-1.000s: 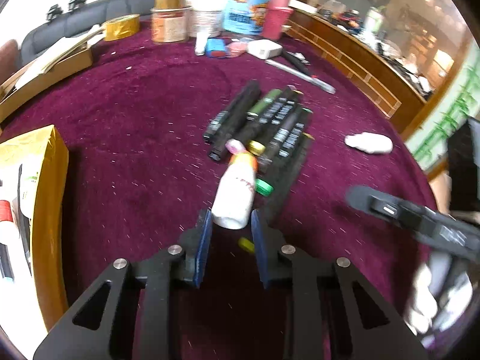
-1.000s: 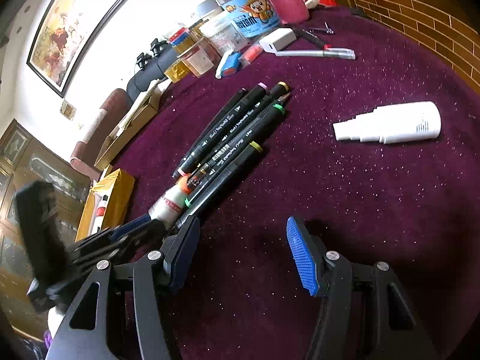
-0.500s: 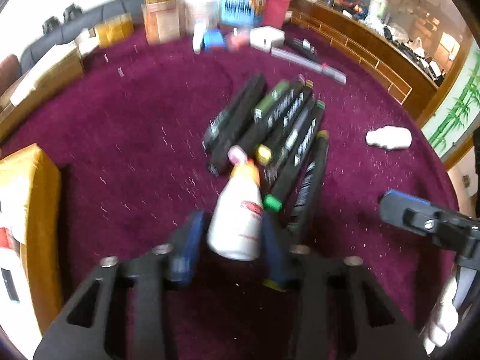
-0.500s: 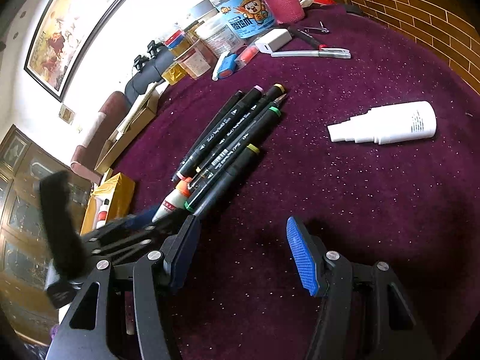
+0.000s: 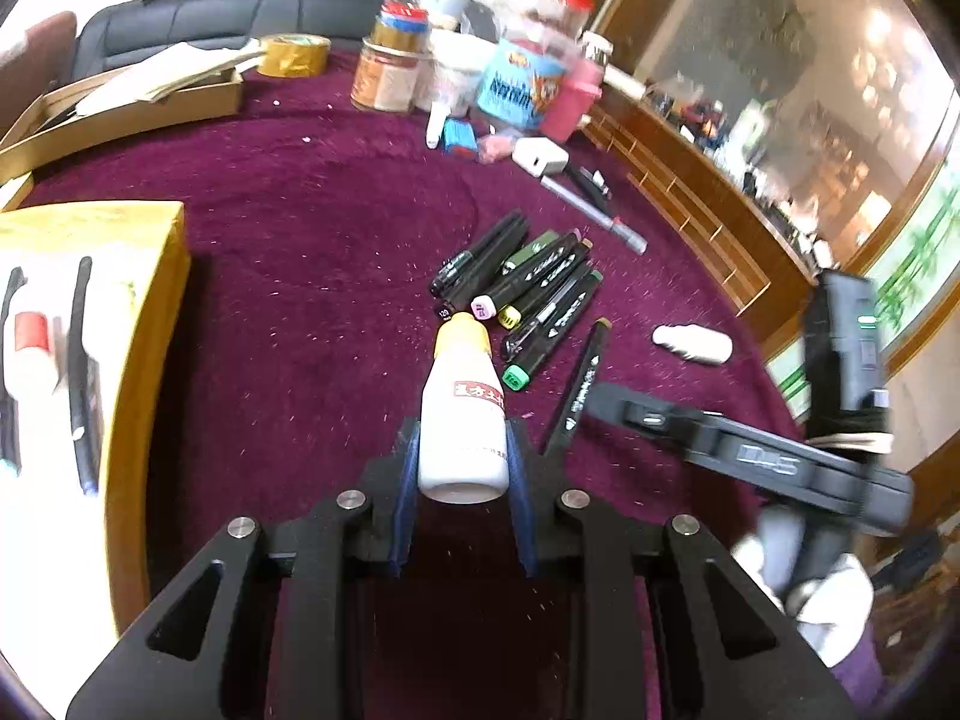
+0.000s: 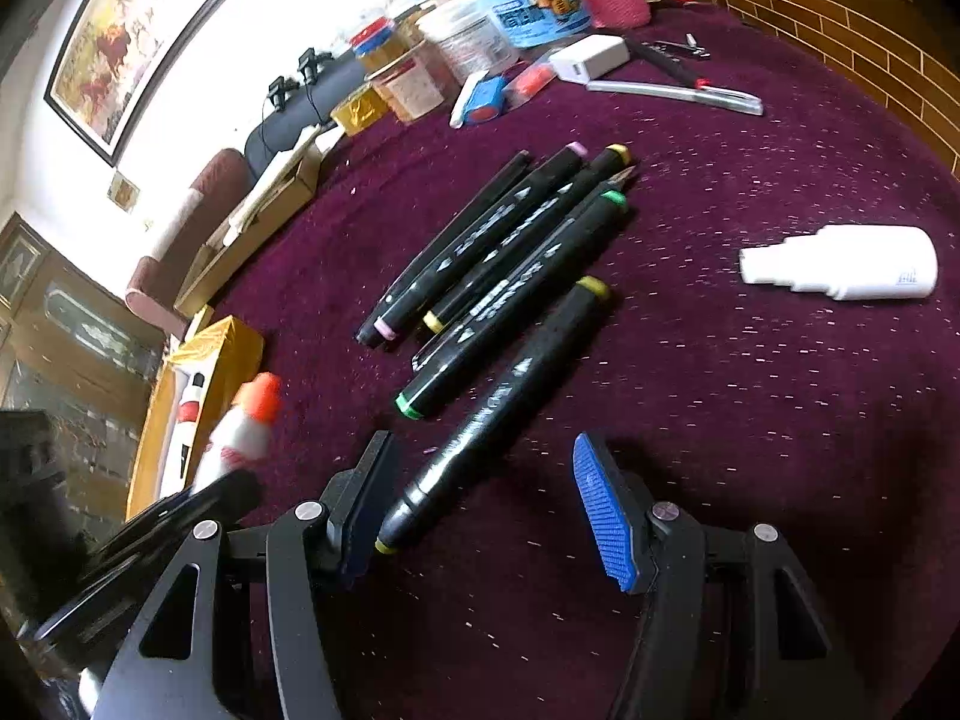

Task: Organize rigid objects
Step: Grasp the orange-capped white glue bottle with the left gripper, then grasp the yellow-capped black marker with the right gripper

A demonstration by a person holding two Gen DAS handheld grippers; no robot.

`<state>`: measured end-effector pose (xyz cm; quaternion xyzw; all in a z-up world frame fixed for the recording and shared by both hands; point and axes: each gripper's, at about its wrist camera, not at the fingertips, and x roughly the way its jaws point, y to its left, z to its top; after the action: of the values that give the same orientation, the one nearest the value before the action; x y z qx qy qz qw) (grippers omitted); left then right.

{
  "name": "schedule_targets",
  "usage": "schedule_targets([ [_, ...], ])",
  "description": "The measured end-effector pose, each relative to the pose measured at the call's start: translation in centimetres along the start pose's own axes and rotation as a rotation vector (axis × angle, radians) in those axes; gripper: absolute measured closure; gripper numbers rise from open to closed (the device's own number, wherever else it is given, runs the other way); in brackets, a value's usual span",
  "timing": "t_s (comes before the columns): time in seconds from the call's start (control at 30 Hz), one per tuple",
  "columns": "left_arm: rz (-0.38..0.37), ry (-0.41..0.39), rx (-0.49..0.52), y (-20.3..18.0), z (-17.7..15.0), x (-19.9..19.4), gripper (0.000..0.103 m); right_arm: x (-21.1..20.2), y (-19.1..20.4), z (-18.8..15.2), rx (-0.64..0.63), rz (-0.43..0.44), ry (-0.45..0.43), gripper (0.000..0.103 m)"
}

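My left gripper has a white glue bottle with an orange cap between its blue pads. The jaws are closing on the bottle and it hangs clear of the maroon cloth. In the right wrist view the same bottle shows at the left, blurred. Several black markers lie side by side in the middle. One loose marker lies between the fingers of my open right gripper, close to its left finger. A white spray bottle lies on its side to the right.
An open yellow box holding pens and a glue stick stands at the left. Jars, tubs and a tape roll crowd the far edge, with a cardboard box. A white charger and a silver pen lie beyond the markers.
The left gripper has lifted the glue bottle and drawn it back from the markers. One marker now lies apart from the row. The right gripper has moved forward to straddle it.
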<state>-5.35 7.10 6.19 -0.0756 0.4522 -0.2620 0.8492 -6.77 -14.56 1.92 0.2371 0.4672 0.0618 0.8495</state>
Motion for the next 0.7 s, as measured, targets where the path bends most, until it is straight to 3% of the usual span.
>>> schedule_targets([
  [0.13, -0.04, -0.03, -0.06, 1.2, -0.6, -1.4, 0.079, 1.3, 1.7, 0.1, -0.045, -0.036, 0.016, 0.048],
  [0.27, -0.043, -0.062, -0.116, 3.1, -1.2, -3.1, 0.079, 2.0, 3.1, 0.1, -0.093, -0.146, 0.008, 0.049],
  [0.4, -0.033, -0.101, -0.174, 5.3, -1.6, -5.1, 0.079, 2.4, 3.6, 0.4, -0.116, -0.272, -0.014, 0.073],
  [0.6, -0.015, -0.17, -0.229, 7.9, -2.0, -7.6, 0.079, 1.9, 2.8, 0.2, -0.104, -0.272, -0.041, 0.082],
  [0.7, -0.002, -0.196, -0.263, 9.5, -2.2, -8.6, 0.079, 0.9, 1.6, -0.2, -0.053, -0.195, -0.042, 0.086],
])
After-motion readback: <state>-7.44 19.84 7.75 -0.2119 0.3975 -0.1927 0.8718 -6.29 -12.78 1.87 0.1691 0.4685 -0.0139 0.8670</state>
